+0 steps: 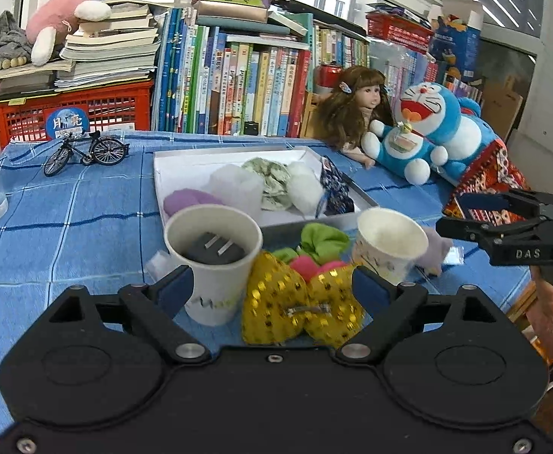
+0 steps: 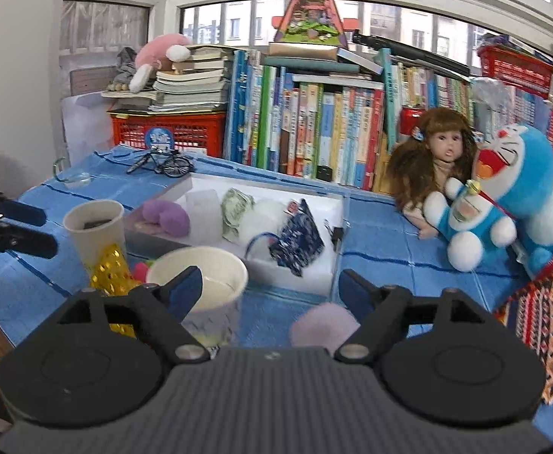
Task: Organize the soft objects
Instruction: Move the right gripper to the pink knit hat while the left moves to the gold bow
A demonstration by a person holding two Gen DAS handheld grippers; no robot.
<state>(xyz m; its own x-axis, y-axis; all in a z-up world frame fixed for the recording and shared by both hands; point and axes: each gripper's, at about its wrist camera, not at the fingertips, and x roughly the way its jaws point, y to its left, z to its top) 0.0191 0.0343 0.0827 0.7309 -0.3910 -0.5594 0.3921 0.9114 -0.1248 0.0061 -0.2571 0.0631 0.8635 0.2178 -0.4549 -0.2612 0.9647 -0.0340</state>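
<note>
Sequined gold bow point(image 1: 299, 312) between released left hand-held gripper point(image 1: 272, 287) fingers; right hand-held gripper point(image 2: 272, 291) likewise released.

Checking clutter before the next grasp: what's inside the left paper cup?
A dark plug adapter with two metal prongs sits inside the left cup. The cup wall hides anything beneath it. The other cup looks empty as far as its inside shows.

Both cameras sit low behind their own claw near the surface's front edge, looking slightly down toward the back edge's book row point(image 1: 238, 87) — the left close over the gold bow point(image 1: 299, 310), the right further right — sharing the white tray point(image 2: 337, 204), two paper cups and the plush toys.
</note>
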